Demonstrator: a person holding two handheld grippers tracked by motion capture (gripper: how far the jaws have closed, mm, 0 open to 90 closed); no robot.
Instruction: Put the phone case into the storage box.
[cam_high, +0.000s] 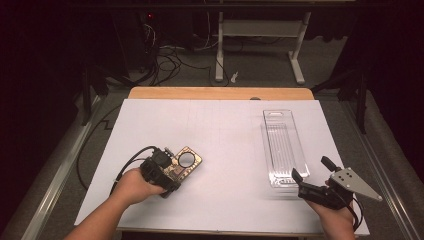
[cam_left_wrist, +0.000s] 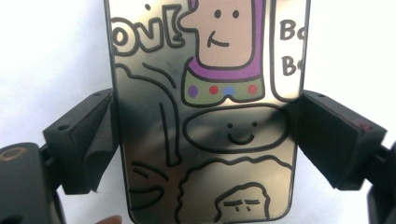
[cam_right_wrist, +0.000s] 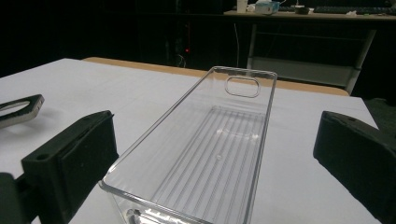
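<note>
The left gripper (cam_left_wrist: 205, 135) clamps the slick, stiff, light phone case (cam_left_wrist: 205, 107) by its long edges near the table's (cam_high: 225, 130) front-left, while the right gripper (cam_right_wrist: 215, 154) gapes wide before the clear tray (cam_right_wrist: 219, 154).

High view: fixed above person's side, faces forward and down, takes in whole white surface (cam_high: 220, 135) plus floor and desk legs beyond.

Left gripper view: rides on left hand-held gripper (cam_high: 167, 172), looks along own jaws, very near phone case (cam_left_wrist: 205, 112) held between them.

Right gripper view: rides on right hand-held gripper (cam_high: 312, 175), low, faces along surface, near clear tray (cam_right_wrist: 210, 149).

Shared: tray (cam_high: 284, 147) in high and right gripper views; case (cam_high: 185, 162) in high view, its corner at right gripper view's left edge (cam_right_wrist: 21, 107).
</note>
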